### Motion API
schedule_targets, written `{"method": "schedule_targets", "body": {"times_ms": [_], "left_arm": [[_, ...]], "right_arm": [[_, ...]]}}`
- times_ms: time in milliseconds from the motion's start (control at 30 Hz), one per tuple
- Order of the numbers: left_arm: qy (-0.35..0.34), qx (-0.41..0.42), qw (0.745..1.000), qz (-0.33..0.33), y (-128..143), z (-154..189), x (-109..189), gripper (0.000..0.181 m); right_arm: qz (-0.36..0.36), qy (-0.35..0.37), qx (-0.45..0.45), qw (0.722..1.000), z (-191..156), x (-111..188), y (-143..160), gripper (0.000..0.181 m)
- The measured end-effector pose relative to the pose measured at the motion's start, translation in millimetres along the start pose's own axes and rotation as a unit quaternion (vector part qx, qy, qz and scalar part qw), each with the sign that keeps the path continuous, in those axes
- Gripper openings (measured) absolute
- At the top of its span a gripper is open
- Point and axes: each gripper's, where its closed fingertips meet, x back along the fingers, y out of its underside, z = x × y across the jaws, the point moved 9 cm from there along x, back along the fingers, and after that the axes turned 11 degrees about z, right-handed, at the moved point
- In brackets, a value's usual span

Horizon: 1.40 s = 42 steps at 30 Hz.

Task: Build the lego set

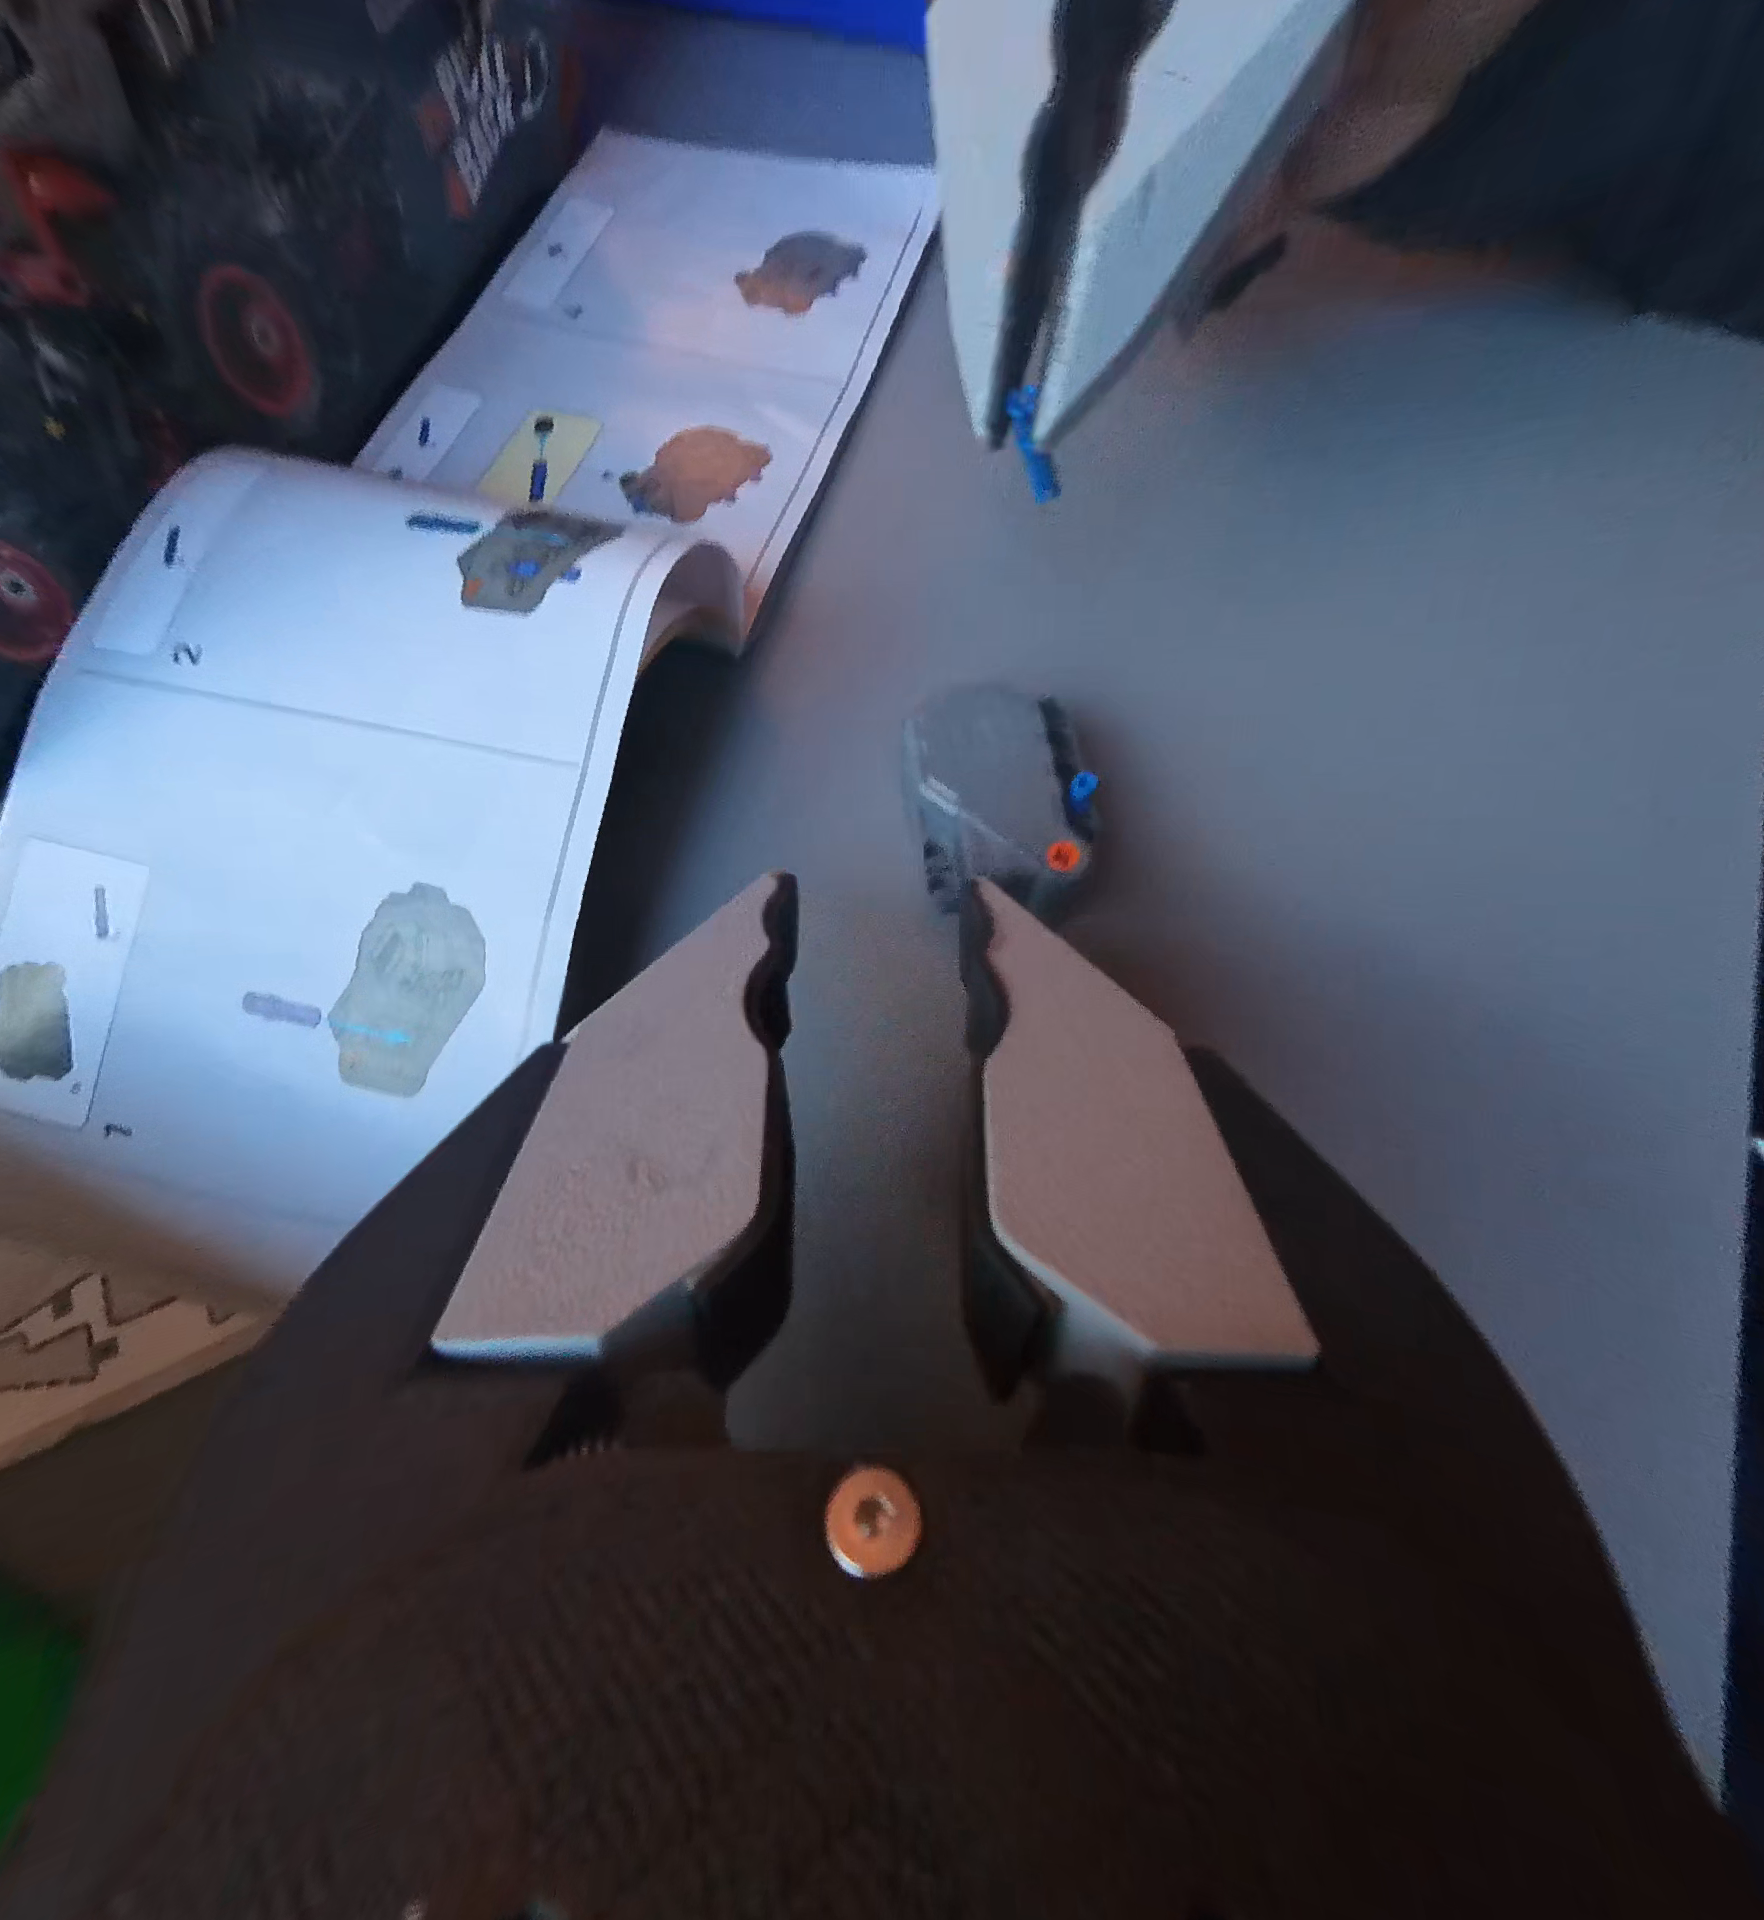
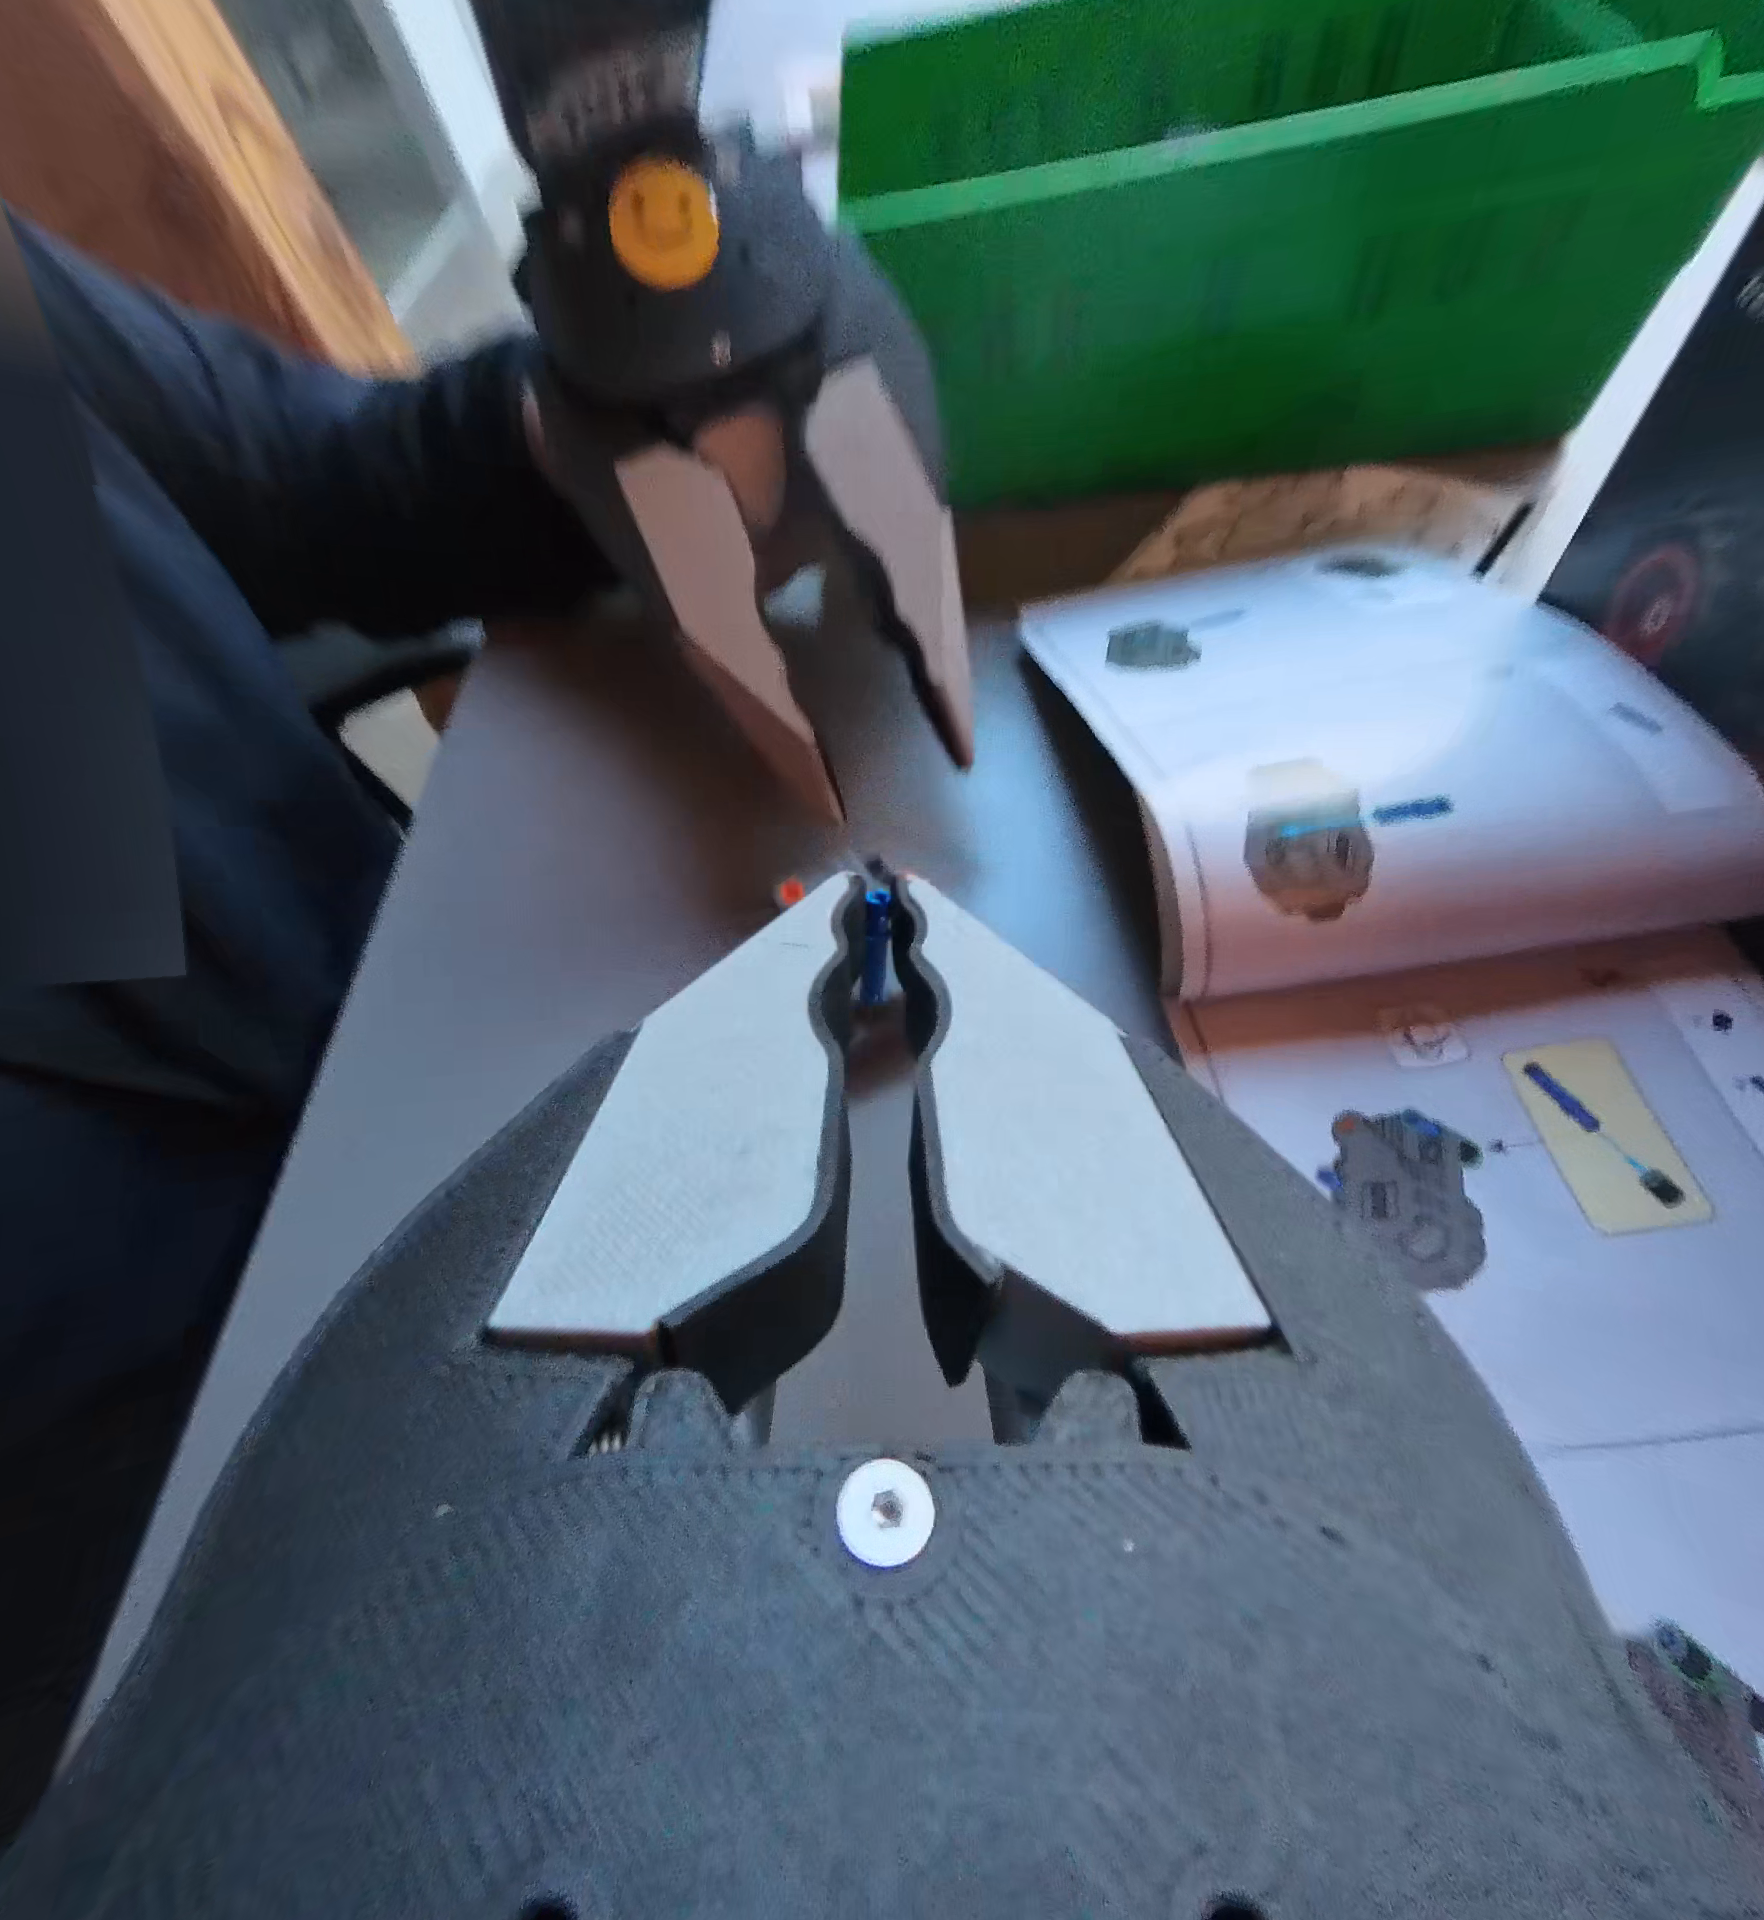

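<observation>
Pinching a blue pin (image 2: 873, 951), the right tongs (image 2: 875, 894) face the released left tongs (image 1: 878, 904) tilted over the table (image 1: 1377, 727)

A green bin (image 2: 1221, 301) stands at the far end of the grey table (image 1: 1377, 727), beside a wooden surface (image 2: 161, 177) further back.

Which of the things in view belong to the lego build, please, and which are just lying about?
Belong to the build:
- blue pin in the right hand-held gripper
- grey lego assembly on the table
- instruction booklet
- left hand-held gripper, open

Lying about:
- green bin
- dark box
</observation>
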Motion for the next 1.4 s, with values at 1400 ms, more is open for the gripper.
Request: {"method": "schedule_targets", "body": {"times_ms": [1400], "left_arm": [[0.032, 0.009, 0.994, 0.105, -18.1, 13.7, 0.8, 0.001]], "right_arm": [[0.034, 0.014, 0.075, 0.996, -23.4, -38.1, -3.3, 0.001]]}}
